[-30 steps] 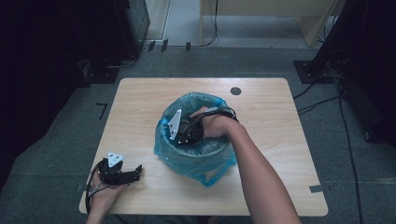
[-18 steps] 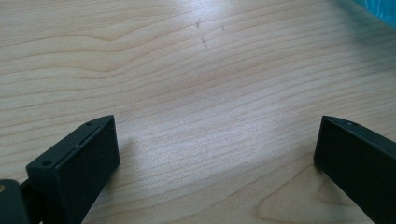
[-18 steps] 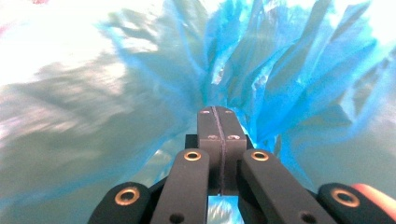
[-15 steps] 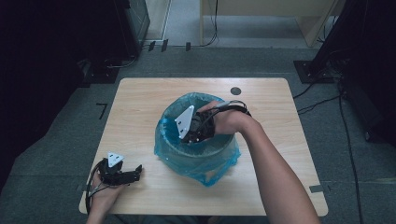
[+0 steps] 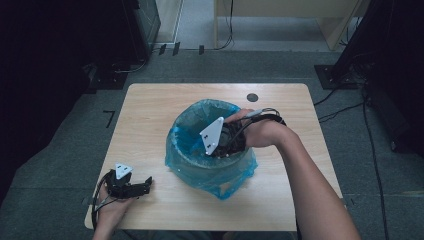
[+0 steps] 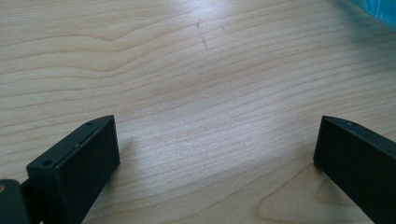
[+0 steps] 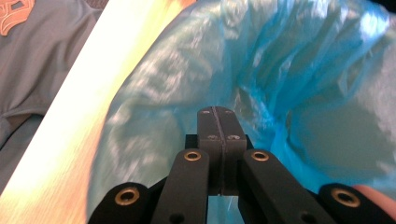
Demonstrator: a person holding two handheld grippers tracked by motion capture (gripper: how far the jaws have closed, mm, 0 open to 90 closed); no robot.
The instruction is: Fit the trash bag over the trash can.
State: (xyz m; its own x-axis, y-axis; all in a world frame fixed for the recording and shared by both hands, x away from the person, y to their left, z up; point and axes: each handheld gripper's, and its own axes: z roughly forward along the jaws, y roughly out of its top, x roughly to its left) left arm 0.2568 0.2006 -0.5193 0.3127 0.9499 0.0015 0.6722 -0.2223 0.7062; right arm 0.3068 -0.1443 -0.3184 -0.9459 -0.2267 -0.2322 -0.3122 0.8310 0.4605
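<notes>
A round bin lined with a blue plastic bag (image 5: 200,117) stands at the middle of the wooden table (image 5: 150,110). My right gripper (image 5: 222,150) hangs in the bin's mouth near its right rim, tilted down into it. In the right gripper view its jaws (image 7: 217,114) are pressed flush together with nothing between them, in front of the bag's crinkled inner wall (image 7: 303,70). My left gripper (image 5: 148,184) rests at the table's front left corner. Its jaws (image 6: 217,126) stand wide open over bare wood, and an edge of the blue bag (image 6: 378,5) shows at the far right.
A small dark round hole (image 5: 252,97) sits in the table behind the bin. Black stands and cables (image 5: 350,95) ring the table on the grey floor. The person's grey-green shirt (image 7: 37,56) lies beyond the table's near edge.
My right gripper has risen in the bin and shifted toward its right rim, jaws still shut. The left gripper has stayed where it was.
</notes>
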